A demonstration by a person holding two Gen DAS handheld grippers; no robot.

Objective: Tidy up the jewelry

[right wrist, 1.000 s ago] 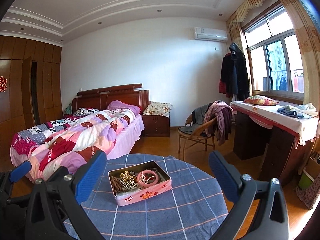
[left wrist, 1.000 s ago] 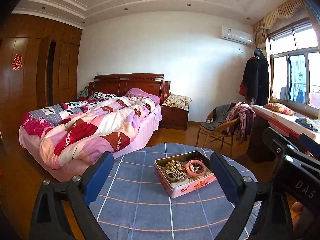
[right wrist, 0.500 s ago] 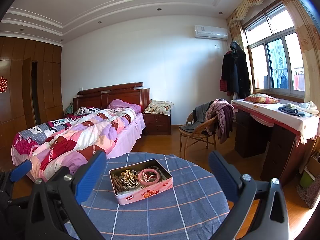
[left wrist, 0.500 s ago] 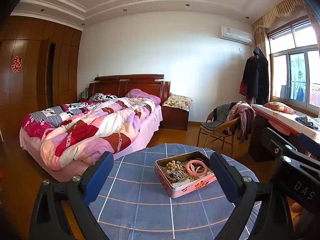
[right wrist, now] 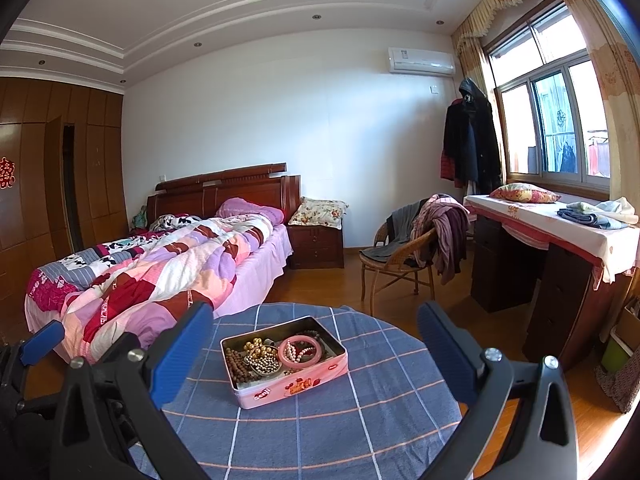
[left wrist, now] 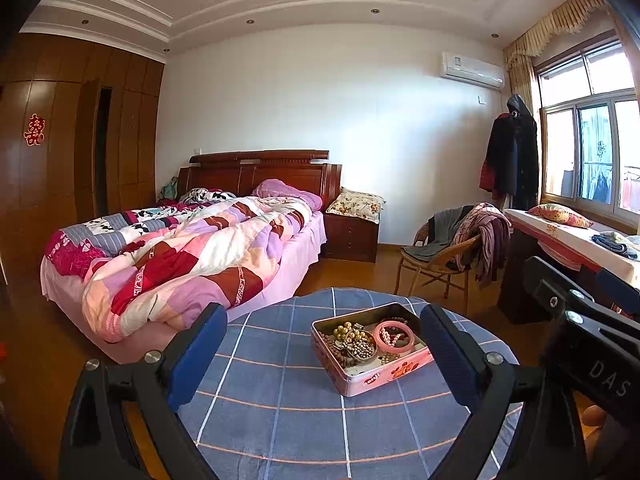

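Barely any drift since 1 s ago. You hold left gripper (left wrist: 320, 344) and right gripper (right wrist: 316, 340) wide open, empty; jewelry tin (left wrist: 372, 374) lower center, beads and pink bangle (left wrist: 394, 336) inside. Sorting or done—unclear.

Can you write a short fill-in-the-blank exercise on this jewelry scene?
1. The jewelry lies inside a pink ____.
2. The pink bangle lies ____ the tin.
3. Both the left gripper and the right gripper have their jaws ____.
4. The tin rests on a blue checked ____.

Missing words: tin; inside; open; tablecloth
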